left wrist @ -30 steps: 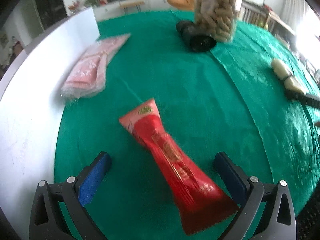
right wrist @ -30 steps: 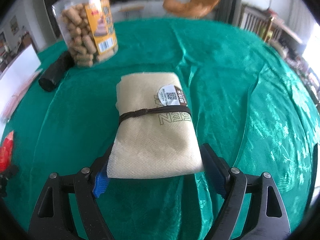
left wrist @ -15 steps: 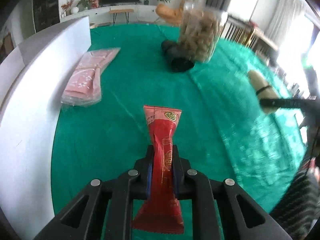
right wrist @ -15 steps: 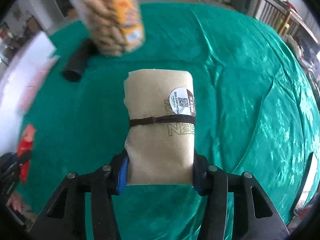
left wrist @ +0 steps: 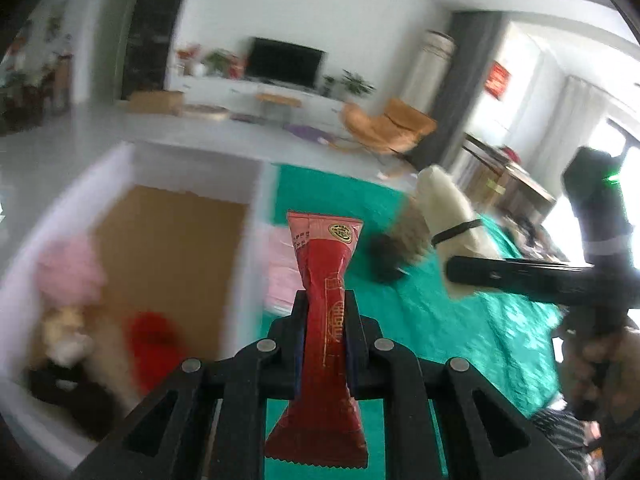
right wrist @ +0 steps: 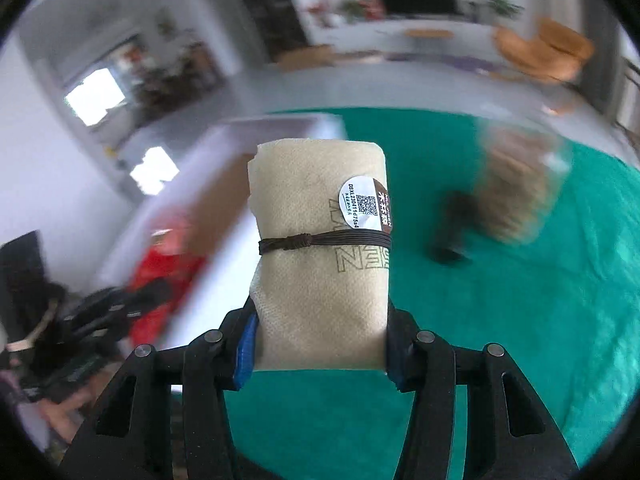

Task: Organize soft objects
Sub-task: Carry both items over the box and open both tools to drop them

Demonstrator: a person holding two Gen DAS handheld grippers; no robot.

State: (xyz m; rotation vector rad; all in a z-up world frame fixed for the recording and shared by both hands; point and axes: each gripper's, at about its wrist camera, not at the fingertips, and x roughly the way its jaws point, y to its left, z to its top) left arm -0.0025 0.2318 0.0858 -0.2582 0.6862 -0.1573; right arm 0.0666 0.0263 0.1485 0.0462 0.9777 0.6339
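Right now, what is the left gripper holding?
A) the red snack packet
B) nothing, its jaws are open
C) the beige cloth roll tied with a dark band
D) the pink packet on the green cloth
A: in the left wrist view the left gripper is closed on the waist of the red snack packet, held up off the green cloth; the right gripper has the beige cloth roll.

We count one red snack packet (left wrist: 325, 312), one beige rolled cloth (right wrist: 320, 256), one pink packet (left wrist: 282, 276), one clear jar of snacks (right wrist: 516, 188), one black roll (right wrist: 450, 236), one white box (left wrist: 168, 248), and two grippers (left wrist: 325, 336) (right wrist: 320, 344).
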